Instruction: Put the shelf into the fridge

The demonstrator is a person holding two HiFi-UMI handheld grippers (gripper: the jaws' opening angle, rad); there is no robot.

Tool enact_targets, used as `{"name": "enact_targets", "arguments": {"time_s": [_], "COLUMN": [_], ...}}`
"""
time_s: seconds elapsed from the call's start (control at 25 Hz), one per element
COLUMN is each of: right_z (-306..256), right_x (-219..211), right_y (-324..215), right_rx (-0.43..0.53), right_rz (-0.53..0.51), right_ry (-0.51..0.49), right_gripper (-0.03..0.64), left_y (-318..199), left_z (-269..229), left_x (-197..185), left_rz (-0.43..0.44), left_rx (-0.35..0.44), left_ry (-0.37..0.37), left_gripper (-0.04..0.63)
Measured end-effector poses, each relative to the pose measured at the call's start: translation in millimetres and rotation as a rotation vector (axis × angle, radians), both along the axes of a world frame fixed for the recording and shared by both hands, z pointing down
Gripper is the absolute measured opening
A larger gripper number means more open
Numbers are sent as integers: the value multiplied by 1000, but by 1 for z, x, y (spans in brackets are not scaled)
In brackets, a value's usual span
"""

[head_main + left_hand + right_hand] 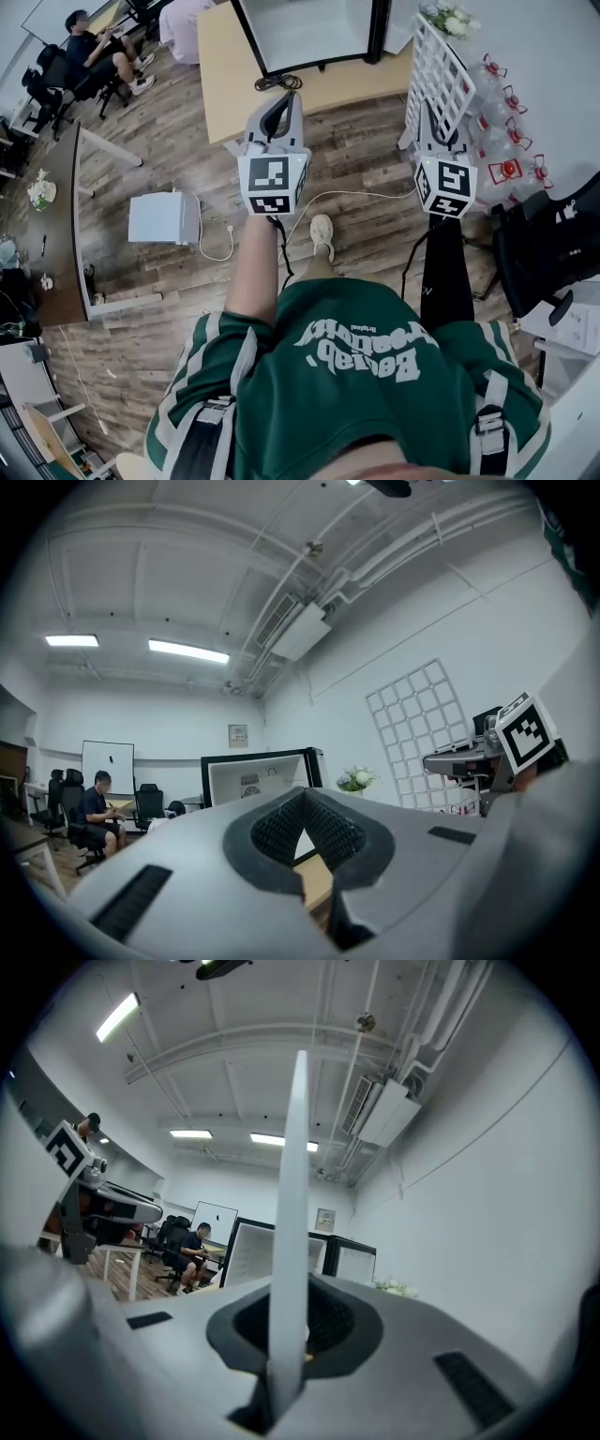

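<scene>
your right gripper is pinching the white shelf upright; your left gripper is pressing its empty jaws together.

Bright and even throughout, lit from above by long white fluorescent ceiling strips. Soft, faint shadows only on the brown wood-plank floor. Heavy fisheye bending and black vignetted corners in both gripper views. Out of focus up close: the grey shell of the left hand-held gripper and the edge-on white grid shelf.
</scene>
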State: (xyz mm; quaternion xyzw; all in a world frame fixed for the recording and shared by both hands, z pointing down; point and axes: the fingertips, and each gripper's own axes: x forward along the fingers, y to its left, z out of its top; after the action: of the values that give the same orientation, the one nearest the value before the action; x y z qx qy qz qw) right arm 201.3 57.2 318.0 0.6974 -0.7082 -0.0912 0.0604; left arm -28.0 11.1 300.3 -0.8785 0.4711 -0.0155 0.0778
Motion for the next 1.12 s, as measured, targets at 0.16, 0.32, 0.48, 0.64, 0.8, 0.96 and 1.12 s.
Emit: {"name": "enact_targets", "arguments": {"time_s": [0.16,0.32,0.48,0.64,0.8,0.96,1.12], "right_z": [-1,-3,-4,-5,-6,-7,-7], "right_x": [1,-1,-9,-14,-21,-33,-44], "right_y": [-36,-76,-120,-159,-198,-234,-260], "right_rx": [-5,-14,-27,-37,-33,-31,-25], "right_rz": [7,7,-12,-22,-33,-71,-86], "right_ry": [25,32,46,57,97,179,302], "right_gripper": [28,28,27,26,26,26,26], "left_y": [-38,-79,-124,-165,-202,-232,-251], "left_z": [2,4,6,4,8,11,14], "left_x": [0,1,-2,-2,-4,-5,-9], "left_rz": [8,16,10,20,28,31,33], "left_rx": [-3,-12,-15,-5,-10,-5,-4], "left_ry": [-12,-22,-31,-20,-16,-11,-8], "left_gripper": [0,0,0,0,0,0,0]}}
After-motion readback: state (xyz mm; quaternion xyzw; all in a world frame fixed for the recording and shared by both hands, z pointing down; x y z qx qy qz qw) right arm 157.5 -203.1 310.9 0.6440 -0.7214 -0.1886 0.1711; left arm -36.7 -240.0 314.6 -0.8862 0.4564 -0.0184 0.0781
